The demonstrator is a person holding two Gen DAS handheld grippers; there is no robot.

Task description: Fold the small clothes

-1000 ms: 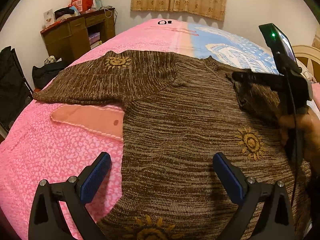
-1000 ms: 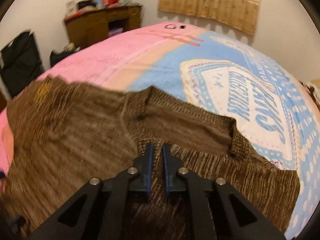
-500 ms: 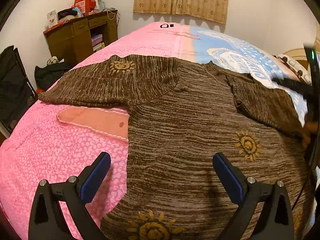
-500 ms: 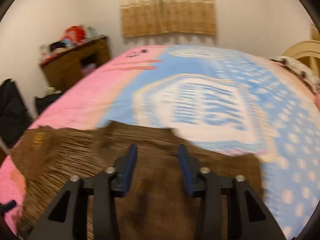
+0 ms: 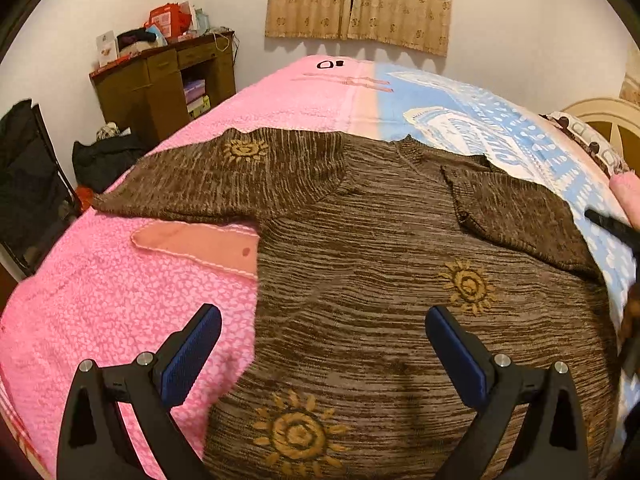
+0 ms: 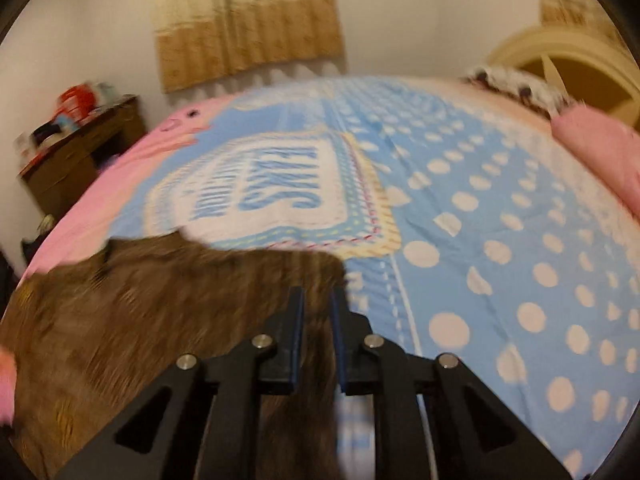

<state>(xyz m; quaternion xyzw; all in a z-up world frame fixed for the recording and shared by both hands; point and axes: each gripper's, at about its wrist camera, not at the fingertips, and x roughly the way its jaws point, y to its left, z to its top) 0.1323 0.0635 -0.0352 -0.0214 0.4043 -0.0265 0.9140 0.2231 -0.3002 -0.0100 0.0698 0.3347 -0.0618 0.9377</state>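
Both claws are seen over a brown sweater (image 5: 360, 264) spread flat on a bed (image 5: 120, 300). Left claw (image 5: 322, 356) is held spread wide above the sweater's lower part, its left finger over the pink cover just beside the hem edge, its right finger over the knit; nothing is gripped. Right claw (image 6: 317, 332) has just been closing: its jaws are drawn nearly together at the sweater's right edge, where the knit meets the blue dotted cover, and no fabric is seen pinched between them, though blur makes this hard to judge. One sleeve is seen stretched out from the sweater's left shoulder; the other is folded in across its right shoulder. A cabinet (image 5: 160, 88) stands well beyond the sweater's left sleeve, and curtains (image 5: 360, 4) hang behind its collar
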